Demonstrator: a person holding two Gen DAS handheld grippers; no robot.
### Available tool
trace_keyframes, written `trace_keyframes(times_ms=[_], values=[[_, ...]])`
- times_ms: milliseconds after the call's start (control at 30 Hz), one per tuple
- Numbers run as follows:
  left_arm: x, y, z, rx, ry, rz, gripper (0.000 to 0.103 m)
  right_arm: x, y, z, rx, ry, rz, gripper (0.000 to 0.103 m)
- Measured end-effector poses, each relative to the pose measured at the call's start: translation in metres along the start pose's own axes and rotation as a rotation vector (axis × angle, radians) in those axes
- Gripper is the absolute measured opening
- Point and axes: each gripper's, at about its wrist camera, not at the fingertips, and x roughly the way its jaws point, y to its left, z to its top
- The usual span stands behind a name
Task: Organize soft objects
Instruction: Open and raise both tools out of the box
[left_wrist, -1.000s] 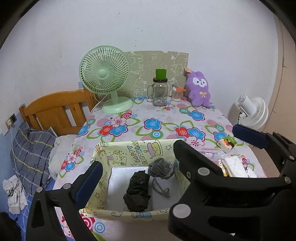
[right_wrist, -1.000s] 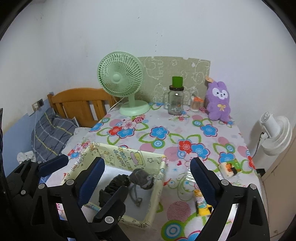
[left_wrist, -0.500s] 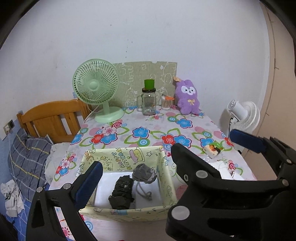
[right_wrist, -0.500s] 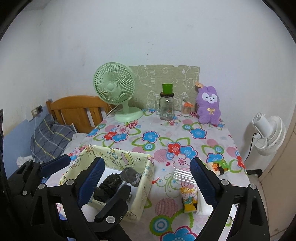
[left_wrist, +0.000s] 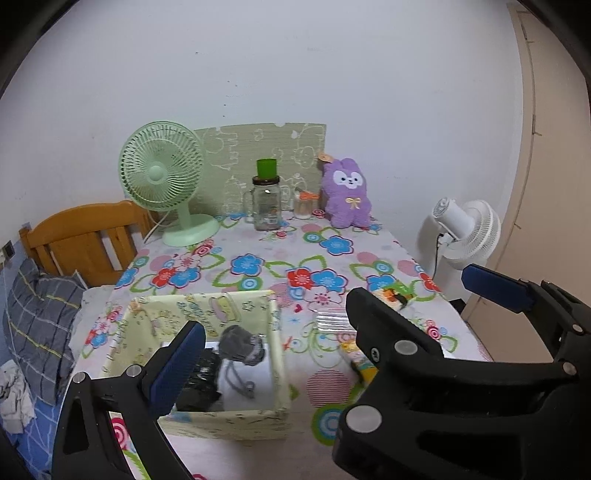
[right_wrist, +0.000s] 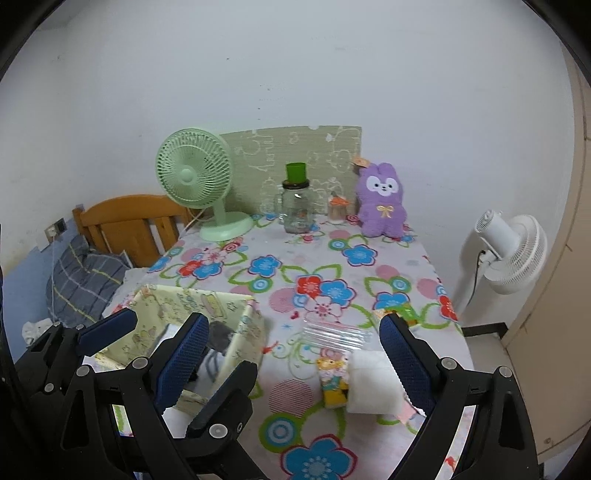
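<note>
A pale yellow cartoon-print fabric box (left_wrist: 207, 421) stands at the near left of the flowered table (left_wrist: 258, 291). Inside lie a grey rolled soft item (left_wrist: 240, 345) and a black rolled one (left_wrist: 201, 384), partly hidden by my left finger pad (left_wrist: 177, 365). My left gripper (left_wrist: 280, 350) hovers open and holds nothing in front of the box. My right gripper (right_wrist: 293, 325) is open and empty, over a white folded cloth (right_wrist: 373, 384) and a yellow packet (right_wrist: 334, 380). A purple plush bunny (left_wrist: 347, 197) sits at the far end. The two grippers overlap side by side.
At the far edge stand a green desk fan (left_wrist: 162, 177), a glass jar mug (left_wrist: 266, 206) topped by a green cup, and a small jar. A clear zip bag (right_wrist: 336, 334) lies mid-right. A white fan (left_wrist: 465, 229) stands right of the table, a wooden headboard (left_wrist: 85, 240) and plaid pillow (left_wrist: 40, 325) left.
Both grippers have drawn back from the table, so the box and table look smaller and farther off. More of the near table edge shows. Both jaws stay as wide as before.
</note>
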Motion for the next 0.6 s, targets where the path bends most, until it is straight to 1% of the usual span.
trace_keyframes(times_ms=[333,600], values=[[0.014,-0.028,-0.009,0.019,0.019,-0.040,0.101,-0.001,-0.027,-0.015,0.018,0.004,-0.034,0.095],[0.028,-0.049,-0.016,0.043,0.039,-0.054,0.098,0.007,-0.049,-0.026,0.032,0.010,-0.053,0.095]])
